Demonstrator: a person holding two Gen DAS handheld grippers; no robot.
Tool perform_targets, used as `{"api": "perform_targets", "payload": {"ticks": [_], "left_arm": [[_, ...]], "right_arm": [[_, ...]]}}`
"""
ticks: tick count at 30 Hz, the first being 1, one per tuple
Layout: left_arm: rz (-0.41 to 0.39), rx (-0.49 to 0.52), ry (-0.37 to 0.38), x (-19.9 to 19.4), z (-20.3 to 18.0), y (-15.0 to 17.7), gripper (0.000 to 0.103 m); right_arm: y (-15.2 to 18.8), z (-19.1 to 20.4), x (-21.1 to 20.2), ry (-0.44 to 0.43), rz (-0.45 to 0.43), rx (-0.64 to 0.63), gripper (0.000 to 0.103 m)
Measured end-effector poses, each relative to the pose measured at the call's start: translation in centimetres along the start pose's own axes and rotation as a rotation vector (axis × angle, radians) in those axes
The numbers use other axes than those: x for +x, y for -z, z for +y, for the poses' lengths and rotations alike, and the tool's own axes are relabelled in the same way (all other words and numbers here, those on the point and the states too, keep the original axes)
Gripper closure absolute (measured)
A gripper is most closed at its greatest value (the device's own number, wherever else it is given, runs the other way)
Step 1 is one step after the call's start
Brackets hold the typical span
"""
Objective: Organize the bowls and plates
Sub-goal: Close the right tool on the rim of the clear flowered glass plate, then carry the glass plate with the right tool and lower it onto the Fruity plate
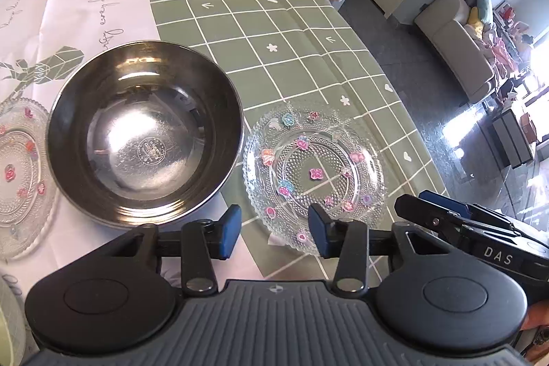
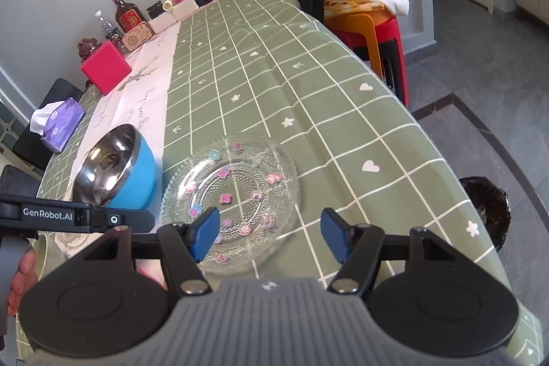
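**Ana:** Right wrist view first: the glass plate (image 2: 229, 199) lies flat on the green checked cloth (image 2: 308, 84), just ahead of the right gripper (image 2: 269, 237) and a touch toward its left finger. Jaws parted, nothing between them.

**Ben:** And the left gripper (image 1: 273, 230)?

**Ana:** Released too, empty, hanging over the gap between the steel bowl (image 1: 145, 132) and that same plate. The bowl sits ahead-left of it, the plate ahead-right, close by one another.

**Ben:** So who's nearer the plate?

**Ana:** The right one, I'd judge; the near rim is almost under its pads. It's round, so no long axis, any rim bite works.

**Ben:** Room to move?

**Ana:** Open cloth beyond and to the right, though the table edge (image 2: 446, 139) curves past there. A second glass plate (image 1: 20, 174) lies left of the bowl.
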State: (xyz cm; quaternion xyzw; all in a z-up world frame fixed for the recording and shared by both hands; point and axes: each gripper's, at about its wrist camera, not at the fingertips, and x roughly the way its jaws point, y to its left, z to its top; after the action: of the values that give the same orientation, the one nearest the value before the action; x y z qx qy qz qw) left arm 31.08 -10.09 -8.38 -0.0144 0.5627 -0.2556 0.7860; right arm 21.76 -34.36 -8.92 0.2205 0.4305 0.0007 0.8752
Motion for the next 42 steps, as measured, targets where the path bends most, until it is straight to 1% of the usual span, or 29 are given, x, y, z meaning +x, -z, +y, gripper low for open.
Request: {"api": "perform_targets", "payload": {"ticks": [1,2,3,6,7,9,10,12,16,17,19,23,25,26,27,28,30,32,35,42], "left_arm": [[-0.003,0.005,-0.003,0.2,0.0,-0.1,0.063],[-0.014,0.017,-0.013,0.3,-0.2,-0.1,0.065],[-0.017,0.026,-0.014,0.4,-0.2,-0.2,0.065],[-0.012,0.024,-0.008,0.6,-0.5,-0.2,0.066],[-0.006,0.031,-0.016,0.6,-0.7,-0.1,0.066],[0.001,0.062,-0.052,0.8,-1.1,0.1,0.071],[0.017,0.066,-0.075,1.1,-1.2,0.1,0.071],[0.052,0.035,-0.115,1.6,-0.9,0.1,0.071],[0.042,-0.002,-0.128,2.3,-0.5,-0.1,0.07],[0.041,-0.015,-0.125,2.5,-0.4,-0.1,0.07],[0.04,-0.037,-0.122,2.8,-0.4,-0.2,0.07],[0.026,-0.056,-0.115,3.3,-0.5,-0.4,0.071],[0.015,-0.06,-0.113,3.3,-0.6,-0.3,0.074],[0.012,-0.06,-0.11,3.3,-0.7,-0.3,0.078],[0.009,-0.059,-0.112,3.3,-0.8,-0.3,0.079],[0.008,-0.058,-0.116,3.3,-0.8,-0.3,0.079],[0.005,-0.058,-0.12,3.2,-0.9,-0.3,0.08],[-0.001,-0.058,-0.121,3.2,-0.9,-0.2,0.082],[-0.01,-0.058,-0.12,2.9,-0.9,0.0,0.085],[-0.035,-0.039,-0.124,1.6,-1.9,-0.1,0.085]], "right_arm": [[-0.1,-0.2,0.3,-0.003,0.007,0.01,0.045],[-0.2,-0.5,0.6,-0.009,0.011,0.022,0.046],[-0.2,-0.8,1.0,-0.019,0.017,0.036,0.049],[-0.3,-1.3,1.8,-0.024,0.028,0.056,0.054],[-0.4,-1.4,2.0,-0.028,0.031,0.059,0.055],[-0.4,-1.5,2.4,-0.029,0.038,0.065,0.056],[-0.3,-1.6,2.5,-0.03,0.04,0.067,0.056],[-0.2,-1.7,2.9,-0.036,0.046,0.071,0.056],[0.0,-1.5,3.0,-0.045,0.036,0.065,0.056],[-0.1,-1.6,3.1,-0.052,0.036,0.065,0.057],[-0.2,-1.7,3.3,-0.058,0.038,0.071,0.062],[-0.7,-1.9,3.5,-0.054,0.028,0.082,0.063],[-0.9,-2.0,3.7,-0.06,0.025,0.088,0.065],[-0.9,-2.1,3.9,-0.063,0.026,0.089,0.067],[-1.0,-2.2,4.0,-0.068,0.028,0.091,0.073],[-1.0,-2.3,4.2,-0.077,0.031,0.094,0.081],[-0.9,-2.4,4.4,-0.081,0.03,0.099,0.087],[-0.9,-2.6,4.4,-0.072,0.027,0.096,0.094],[-0.8,-3.1,4.3,-0.085,0.025,0.108,0.096],[-1.3,-2.7,2.9,-0.081,-0.003,0.081,0.096]]}}
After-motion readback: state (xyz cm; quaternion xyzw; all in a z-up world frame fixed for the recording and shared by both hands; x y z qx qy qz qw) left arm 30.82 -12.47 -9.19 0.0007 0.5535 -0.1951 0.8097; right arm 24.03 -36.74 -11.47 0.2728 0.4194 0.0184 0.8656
